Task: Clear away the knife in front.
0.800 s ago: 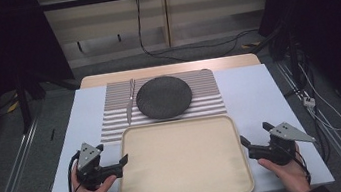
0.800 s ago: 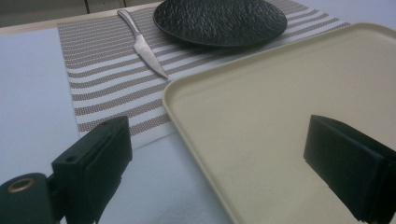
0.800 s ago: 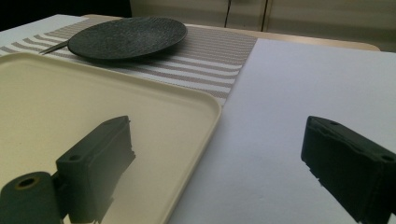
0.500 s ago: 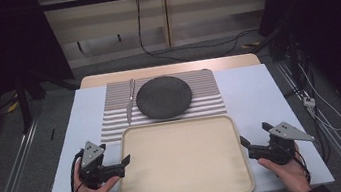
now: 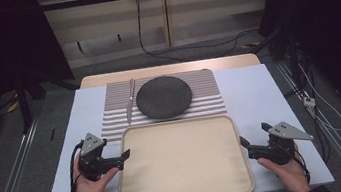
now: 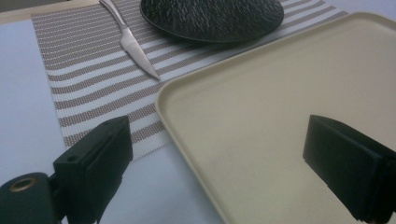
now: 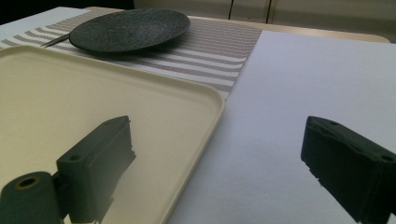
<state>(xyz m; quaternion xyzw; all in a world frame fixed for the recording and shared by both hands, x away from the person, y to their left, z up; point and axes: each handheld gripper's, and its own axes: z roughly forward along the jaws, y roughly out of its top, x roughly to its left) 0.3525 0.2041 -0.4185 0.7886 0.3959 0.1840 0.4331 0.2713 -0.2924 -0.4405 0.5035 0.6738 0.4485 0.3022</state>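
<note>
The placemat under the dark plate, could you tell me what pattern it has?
The placemat has brown and white stripes, clearest in the left gripper view.

- Left gripper (image 5: 125, 156): held low in the left hand (image 5: 89, 188), jaws spread wide, pointing inward.
- Right gripper (image 5: 244, 143): held low in the right hand (image 5: 285, 173), jaws spread wide, pointing inward.

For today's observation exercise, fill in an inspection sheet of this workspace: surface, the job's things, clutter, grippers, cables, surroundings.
Surface: white table, striped placemat at its far middle.
Job's things: empty beige tray at the near edge, overlapping the placemat.
Clutter: dark plate and knife on the placemat.
Grippers: left gripper and right gripper open, straddling the tray's side rims.
Cables: trailing from each gripper; more on the floor.
Surroundings: dark, pale panelling behind.
</note>
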